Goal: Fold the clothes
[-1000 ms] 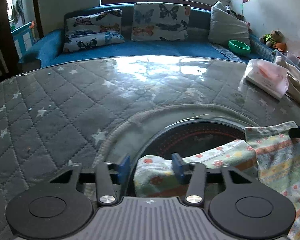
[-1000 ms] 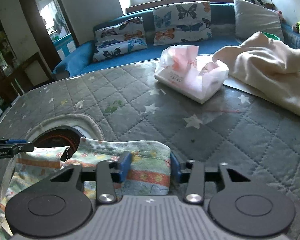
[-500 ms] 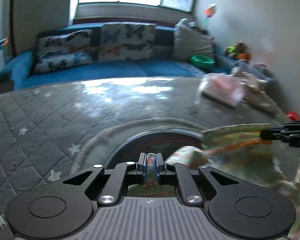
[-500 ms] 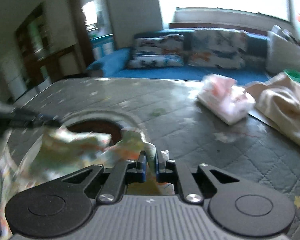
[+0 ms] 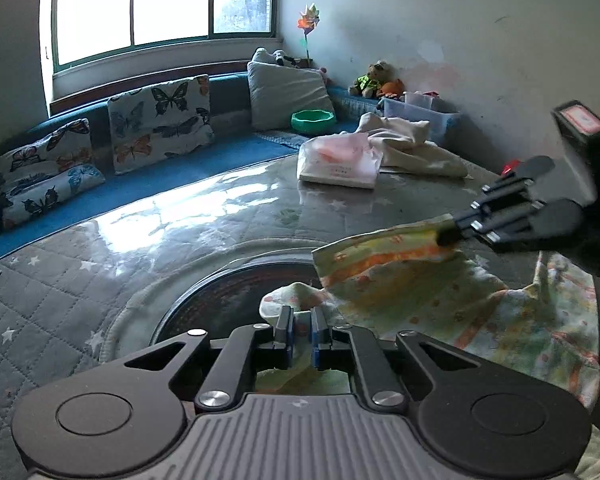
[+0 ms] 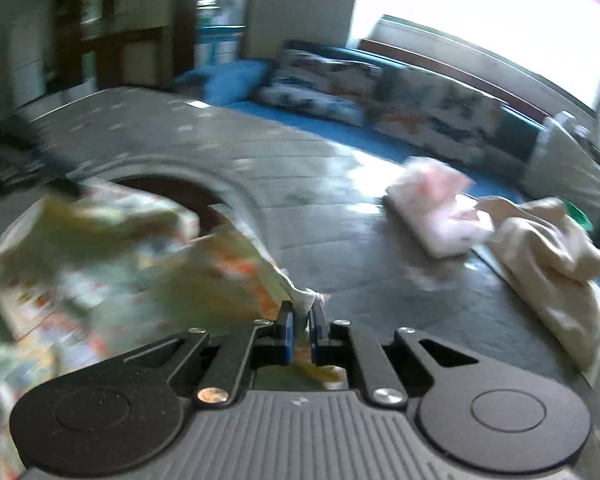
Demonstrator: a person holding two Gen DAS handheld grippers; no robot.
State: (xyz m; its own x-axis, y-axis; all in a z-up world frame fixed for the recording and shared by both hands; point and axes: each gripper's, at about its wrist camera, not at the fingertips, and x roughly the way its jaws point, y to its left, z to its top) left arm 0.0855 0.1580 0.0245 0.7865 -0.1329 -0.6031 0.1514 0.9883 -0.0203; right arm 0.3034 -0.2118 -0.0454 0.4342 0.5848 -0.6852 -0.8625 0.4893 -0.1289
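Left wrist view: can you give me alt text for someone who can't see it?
The left gripper has its jaws shut on a corner of a patterned garment, while the right gripper pinches another edge, lifting it above a grey quilted table. Behind are a pink tissue pack, a cream cloth and a blue sofa.

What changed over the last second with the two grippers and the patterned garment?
Both grippers went from open around the patterned garment to shut on it: the left gripper and right gripper each pinch an edge and have lifted it off the quilted table. The tissue pack and cream cloth stayed put.
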